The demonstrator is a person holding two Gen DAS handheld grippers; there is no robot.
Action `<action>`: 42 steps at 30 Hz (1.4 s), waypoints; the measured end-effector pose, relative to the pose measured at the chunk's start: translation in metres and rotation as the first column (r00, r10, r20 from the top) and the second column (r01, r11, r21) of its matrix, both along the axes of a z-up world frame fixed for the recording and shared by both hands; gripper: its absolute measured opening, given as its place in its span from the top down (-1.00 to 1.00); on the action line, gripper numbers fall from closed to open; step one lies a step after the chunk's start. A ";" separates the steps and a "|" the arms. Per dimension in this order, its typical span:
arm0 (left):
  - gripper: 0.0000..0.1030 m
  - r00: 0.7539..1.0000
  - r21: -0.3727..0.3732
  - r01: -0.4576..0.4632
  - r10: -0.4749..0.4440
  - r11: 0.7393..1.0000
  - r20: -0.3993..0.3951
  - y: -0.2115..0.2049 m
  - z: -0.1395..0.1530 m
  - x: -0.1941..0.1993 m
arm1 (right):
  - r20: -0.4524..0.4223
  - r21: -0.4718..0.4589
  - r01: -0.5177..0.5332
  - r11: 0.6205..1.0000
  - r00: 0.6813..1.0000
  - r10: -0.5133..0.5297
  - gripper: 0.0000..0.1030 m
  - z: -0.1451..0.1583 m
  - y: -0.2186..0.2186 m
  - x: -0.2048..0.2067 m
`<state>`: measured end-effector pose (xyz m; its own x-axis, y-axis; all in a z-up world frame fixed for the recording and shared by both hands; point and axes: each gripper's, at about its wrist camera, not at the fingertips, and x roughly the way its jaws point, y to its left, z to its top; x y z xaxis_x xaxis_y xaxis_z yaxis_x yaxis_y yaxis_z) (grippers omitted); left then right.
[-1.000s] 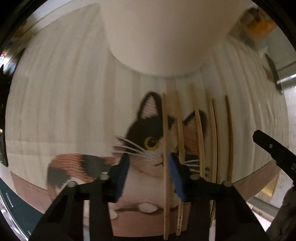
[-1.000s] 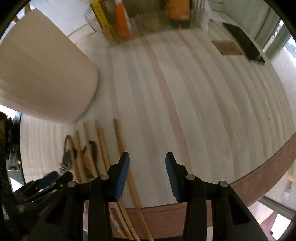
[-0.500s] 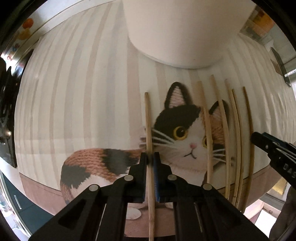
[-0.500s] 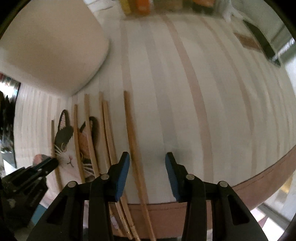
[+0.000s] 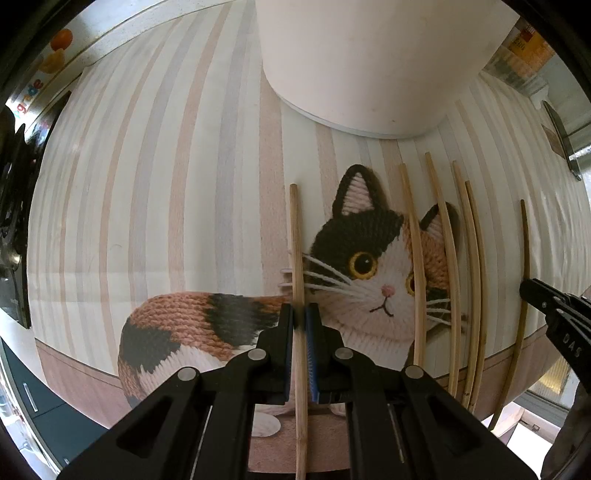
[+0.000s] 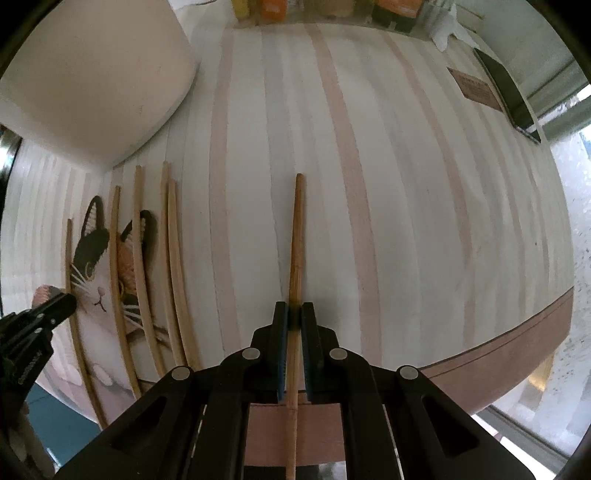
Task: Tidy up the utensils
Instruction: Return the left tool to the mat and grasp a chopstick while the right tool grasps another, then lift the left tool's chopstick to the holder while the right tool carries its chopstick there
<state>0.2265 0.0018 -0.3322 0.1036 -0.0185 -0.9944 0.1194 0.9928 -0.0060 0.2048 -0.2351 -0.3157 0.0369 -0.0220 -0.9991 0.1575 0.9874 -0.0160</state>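
Several bamboo chopsticks lie side by side on a striped mat with a cat picture (image 5: pixel 362 266). My left gripper (image 5: pixel 299 319) is shut on one pale chopstick (image 5: pixel 295 251), the leftmost. My right gripper (image 6: pixel 293 317) is shut on a darker chopstick (image 6: pixel 296 240), off to the right of the others (image 6: pixel 173 266). A large cream cup (image 5: pixel 354 62) stands just behind the chopsticks; it also shows in the right wrist view (image 6: pixel 92 74). The right gripper's tip shows at the right edge of the left wrist view (image 5: pixel 554 314).
Bottles and boxes (image 6: pixel 325 11) stand at the far edge of the mat. A dark phone (image 6: pixel 506 92) and a small brown card (image 6: pixel 474 88) lie at the far right. The mat's brown front border (image 6: pixel 517 343) marks the near table edge.
Both grippers were open a second ago. The left one shut on the leftmost chopstick first. The right one has since moved over the darker chopstick and shut on it.
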 end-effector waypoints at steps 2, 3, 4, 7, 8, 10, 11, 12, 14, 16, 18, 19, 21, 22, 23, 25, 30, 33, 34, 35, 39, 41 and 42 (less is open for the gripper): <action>0.90 1.000 -0.002 -0.003 0.003 1.000 0.000 -0.001 0.002 0.000 | -0.001 -0.013 -0.007 1.000 1.000 0.007 0.84 -0.005 0.007 0.003; 0.90 1.000 -0.001 -0.001 0.001 1.000 0.001 0.000 0.002 0.000 | -0.002 -0.013 -0.006 1.000 1.000 0.006 0.84 -0.004 0.007 0.003; 0.90 1.000 0.001 0.000 0.000 1.000 0.001 -0.002 0.004 0.001 | -0.003 -0.011 -0.005 1.000 1.000 0.005 0.84 -0.003 0.006 0.003; 0.90 1.000 0.002 -0.004 0.004 1.000 0.002 -0.005 0.003 0.001 | -0.009 -0.007 -0.009 1.000 1.000 0.008 0.84 -0.001 0.005 0.003; 0.90 1.000 0.003 -0.006 0.006 1.000 0.002 -0.005 0.003 0.001 | -0.012 -0.009 -0.010 1.000 1.000 0.010 0.84 -0.003 0.006 0.004; 0.90 1.000 0.006 -0.005 0.005 1.000 0.001 -0.007 0.002 0.001 | -0.013 -0.012 -0.009 1.000 1.000 0.008 0.84 -0.003 0.006 0.005; 0.91 1.000 0.008 -0.003 0.003 1.000 0.003 -0.007 0.001 0.001 | -0.014 -0.015 -0.007 1.000 1.000 0.006 0.84 -0.003 0.006 0.005; 0.91 1.000 0.011 0.000 0.000 1.000 0.005 -0.008 0.001 0.001 | -0.015 -0.019 -0.003 1.000 1.000 0.002 0.84 -0.002 0.006 0.005; 0.91 1.000 0.033 0.005 -0.005 0.999 0.018 -0.013 0.000 -0.001 | -0.019 -0.025 -0.002 1.000 1.000 0.001 0.84 -0.015 0.017 0.016; 0.92 0.999 0.082 0.023 -0.027 0.996 0.047 -0.021 0.001 -0.006 | -0.014 -0.020 0.014 1.000 1.000 -0.015 0.85 -0.018 0.020 0.020; 0.92 0.997 0.092 0.027 -0.034 0.995 0.073 -0.027 0.005 -0.010 | -0.005 -0.014 0.022 1.000 1.000 -0.022 0.86 -0.020 0.020 0.020; 0.92 0.996 0.096 0.031 -0.039 0.995 0.085 -0.029 0.008 -0.012 | 0.003 -0.009 0.029 1.000 1.000 -0.029 0.86 -0.020 0.018 0.020; 0.92 0.991 0.100 0.036 -0.049 0.994 0.122 -0.032 0.020 -0.014 | 0.033 -0.008 0.034 0.999 0.999 -0.034 0.86 -0.015 0.013 0.018; 0.92 0.988 0.101 0.038 -0.052 0.994 0.143 -0.033 0.027 -0.015 | 0.056 -0.007 0.034 0.999 0.998 -0.034 0.86 -0.006 0.012 0.017; 0.92 0.984 0.098 0.036 -0.052 0.995 0.167 -0.033 0.037 -0.015 | 0.080 -0.007 0.032 0.999 0.996 -0.032 0.86 0.002 0.011 0.016; 0.92 0.977 0.089 0.033 -0.051 0.995 0.208 -0.032 0.054 -0.016 | 0.125 -0.009 0.029 1.000 0.992 -0.027 0.86 0.018 0.010 0.016; 0.93 0.945 0.044 0.022 -0.035 0.999 0.326 -0.026 0.112 -0.021 | 0.229 0.012 0.024 1.000 0.973 -0.027 0.87 0.062 0.006 0.021; 0.93 0.921 0.003 0.019 -0.019 1.000 0.390 -0.021 0.151 -0.021 | 0.288 0.025 0.027 0.999 0.957 -0.033 0.87 0.087 0.000 0.027; 0.93 0.911 -0.011 0.019 -0.013 1.000 0.413 -0.020 0.164 -0.019 | 0.303 0.034 0.030 0.999 0.952 -0.039 0.87 0.094 -0.001 0.025; 0.93 0.899 -0.029 0.020 -0.005 0.999 0.438 -0.019 0.180 -0.019 | 0.327 0.048 0.031 0.998 0.944 -0.045 0.87 0.106 -0.003 0.028; 0.93 0.853 -0.094 0.031 0.023 0.995 0.522 -0.017 0.234 -0.015 | 0.429 0.098 0.032 0.995 0.900 -0.071 0.87 0.155 -0.003 0.037; 0.93 0.829 -0.139 0.042 0.043 0.989 0.558 -0.014 0.264 -0.013 | 0.483 0.129 0.024 0.991 0.872 -0.084 0.87 0.184 -0.004 0.042; 0.93 0.821 -0.161 0.048 0.053 0.986 0.568 -0.011 0.274 -0.013 | 0.514 0.145 0.017 0.989 0.853 -0.090 0.87 0.201 -0.004 0.045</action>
<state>0.2133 -0.0096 -0.0581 0.6497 -0.1711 -0.7407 0.1487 0.9841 -0.0970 0.2501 -0.2396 -0.1148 0.5525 0.0897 -0.8287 0.1594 0.9645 0.2107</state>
